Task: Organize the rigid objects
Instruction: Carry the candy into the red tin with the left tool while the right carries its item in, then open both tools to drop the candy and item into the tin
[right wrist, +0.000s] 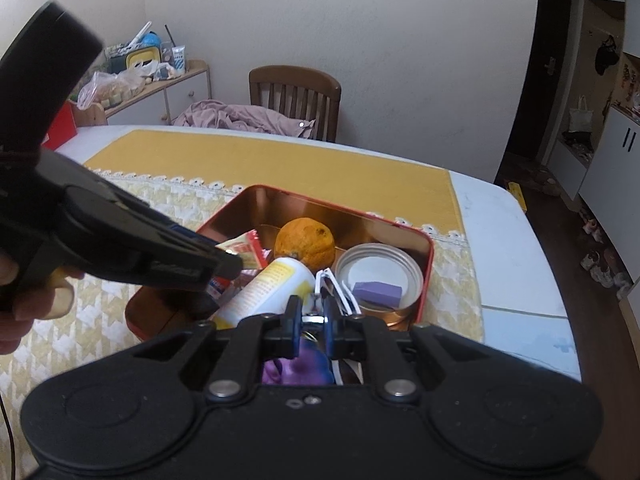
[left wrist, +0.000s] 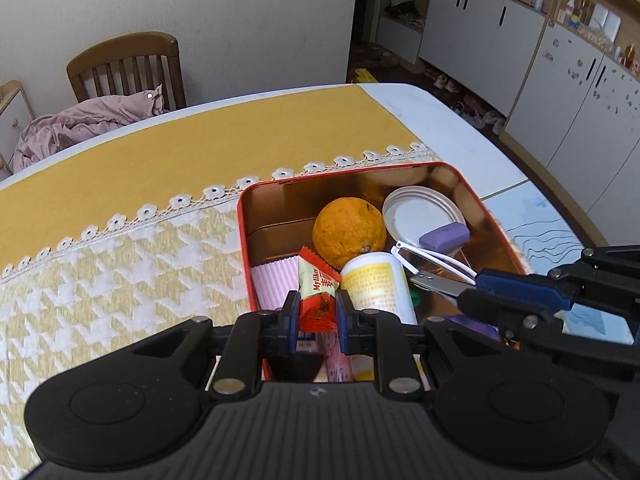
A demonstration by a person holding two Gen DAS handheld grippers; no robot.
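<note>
Holding a small candy packet [left wrist: 318, 294] tight between its two fingers, the left gripper [left wrist: 318, 312] hangs right over the near end of the red tin [left wrist: 474, 196]. The packet is red and cream with dark writing, and it stands up tall in the grip, its long side pointing up and away from the gripper. Under it the tin is nearly full, so the packet only needs to go straight down to land inside.

The right gripper [right wrist: 311, 320] is squeezed shut too. It looks pinched on a thin shiny metal piece [right wrist: 313, 318] at the tin's near right side, but I cannot tell just what that piece is. The white tongs [left wrist: 434, 258] lie just past it, with their long side running from the orange toward that gripper.

Inside the tin sit a bumpy orange [left wrist: 349, 231], a white bottle with a yellow label [left wrist: 378, 284] lying on its side, a round metal lid [left wrist: 420, 214] with a purple block [left wrist: 444, 236] on it, and a pink ridged pad [left wrist: 276, 284].

The tin rests on a yellow and white cloth [left wrist: 120, 260] on the table [left wrist: 460, 120]. The left gripper is nearer the free spot by the pink pad, so I think the candy goes there next.
</note>
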